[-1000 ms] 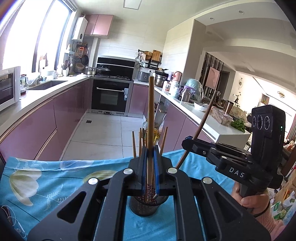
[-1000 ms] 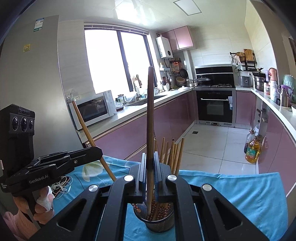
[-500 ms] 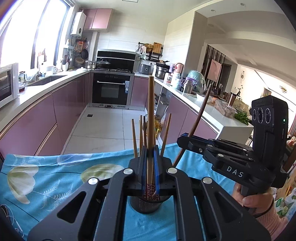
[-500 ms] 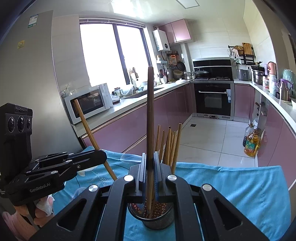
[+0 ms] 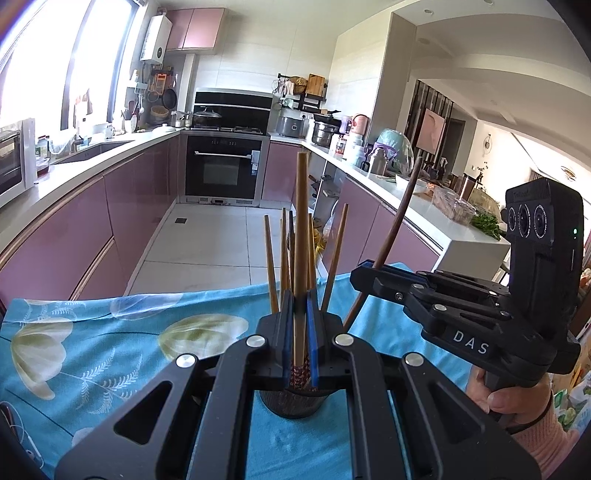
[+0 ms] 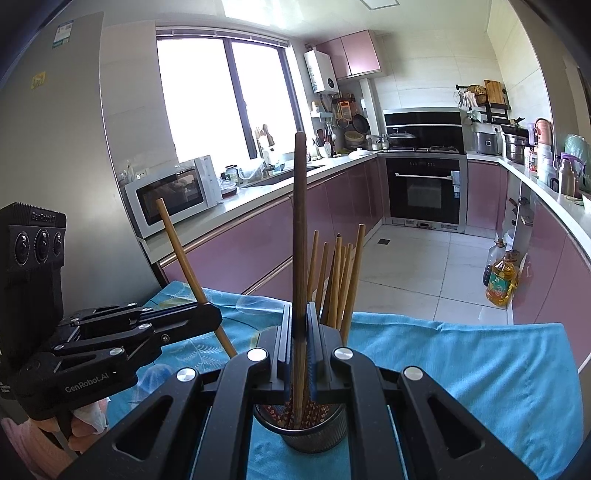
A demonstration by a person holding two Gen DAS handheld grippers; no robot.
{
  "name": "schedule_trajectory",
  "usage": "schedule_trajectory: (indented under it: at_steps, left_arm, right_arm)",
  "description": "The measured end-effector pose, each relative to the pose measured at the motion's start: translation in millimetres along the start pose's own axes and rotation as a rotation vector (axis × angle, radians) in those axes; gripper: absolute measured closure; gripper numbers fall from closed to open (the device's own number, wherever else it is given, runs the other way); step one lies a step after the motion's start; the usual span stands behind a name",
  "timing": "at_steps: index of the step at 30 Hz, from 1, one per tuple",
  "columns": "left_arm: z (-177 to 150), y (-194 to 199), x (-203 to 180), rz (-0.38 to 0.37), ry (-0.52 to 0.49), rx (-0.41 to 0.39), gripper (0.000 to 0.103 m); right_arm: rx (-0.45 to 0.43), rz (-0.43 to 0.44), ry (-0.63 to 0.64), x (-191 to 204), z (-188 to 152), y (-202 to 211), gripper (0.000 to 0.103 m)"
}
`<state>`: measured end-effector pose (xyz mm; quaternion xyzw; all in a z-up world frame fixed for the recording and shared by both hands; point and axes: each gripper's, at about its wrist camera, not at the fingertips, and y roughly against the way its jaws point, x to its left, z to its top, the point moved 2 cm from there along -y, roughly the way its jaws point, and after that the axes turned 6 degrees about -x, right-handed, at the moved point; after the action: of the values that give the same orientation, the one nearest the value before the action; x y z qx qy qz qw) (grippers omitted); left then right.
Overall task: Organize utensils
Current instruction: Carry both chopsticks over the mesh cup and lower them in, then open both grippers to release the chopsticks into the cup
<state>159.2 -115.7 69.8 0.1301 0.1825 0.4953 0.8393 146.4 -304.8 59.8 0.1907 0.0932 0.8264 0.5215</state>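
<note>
Both the left gripper (image 5: 300, 332) and the right gripper (image 6: 299, 343) hold their fingers clamped on one upright chopstick each, the light chopstick (image 5: 301, 229) and the dark chopstick (image 6: 298, 221), tips aimed into the mesh holder (image 6: 314, 435) so they can drop in beside the rest.

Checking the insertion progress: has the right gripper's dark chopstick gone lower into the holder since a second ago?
Yes. The dark chopstick has sunk toward the holder; its tip now reaches inside.

Both views are lit brightly by daylight from the window (image 6: 218, 99), whose panes are blown out to white. Glare is thrown on the ceiling (image 6: 332, 14) and the floor tiles (image 5: 207, 236). Straight lines are bent strongly toward the edges, and the corners are darkened. Focus is kept sharp throughout.
</note>
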Motion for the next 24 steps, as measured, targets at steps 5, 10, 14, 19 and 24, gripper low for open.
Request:
schedule_trajectory:
  at_steps: [5, 10, 14, 19, 24]
  left_arm:
    - [-3, -6, 3, 0.001, -0.002, 0.016, 0.095]
    - [-8, -12, 5, 0.001, -0.005, 0.031, 0.095]
    - [-9, -16, 6, 0.001, -0.008, 0.042, 0.095]
    - [-12, -20, 8, 0.002, -0.014, 0.053, 0.095]
    - [-15, -27, 7, 0.001, -0.018, 0.065, 0.095]
  right_arm:
    - [0.011, 0.000, 0.002, 1, -3, -3, 0.097]
    - [0.023, 0.001, 0.003, 1, -5, -6, 0.097]
    - [0.031, 0.001, 0.004, 1, -8, -8, 0.097]
    - [0.045, 0.001, 0.004, 0, -11, -12, 0.097]
    - [0.061, 0.004, 0.009, 2, -13, -16, 0.097]
